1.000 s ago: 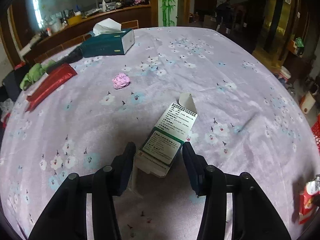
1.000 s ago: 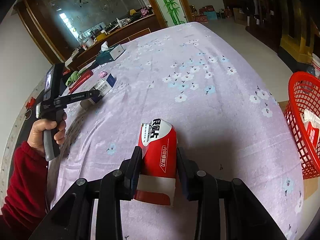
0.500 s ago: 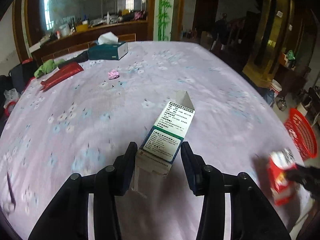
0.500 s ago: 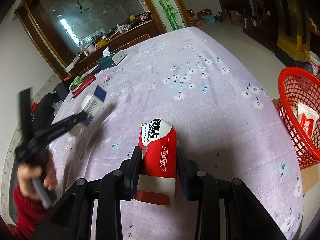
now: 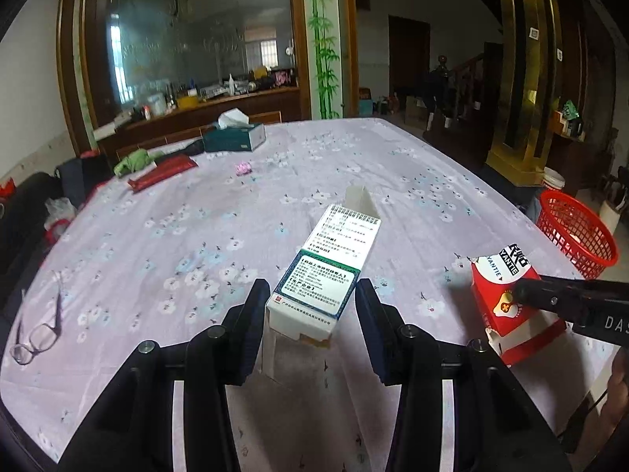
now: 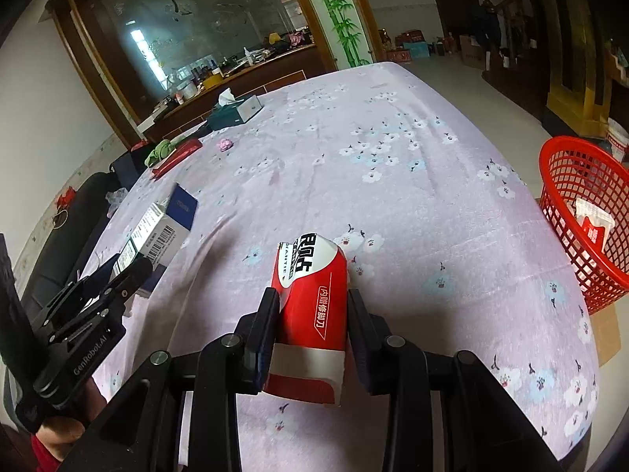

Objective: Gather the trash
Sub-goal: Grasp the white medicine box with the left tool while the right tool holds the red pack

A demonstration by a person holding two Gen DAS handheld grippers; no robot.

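Already clamped: left gripper around a white medicine box, right gripper around a red carton, both lifted over the table's near edge. Beyond the right edge, a red basket on the floor with some trash inside. Still lying toward the far-left corner: pink wad, red packet. Judged about midway.

on the floral-clothed table, spectacles lie at the left edge, a tissue box at the far side, a crumpled pink wad before it; the red mesh basket stands right, off the table
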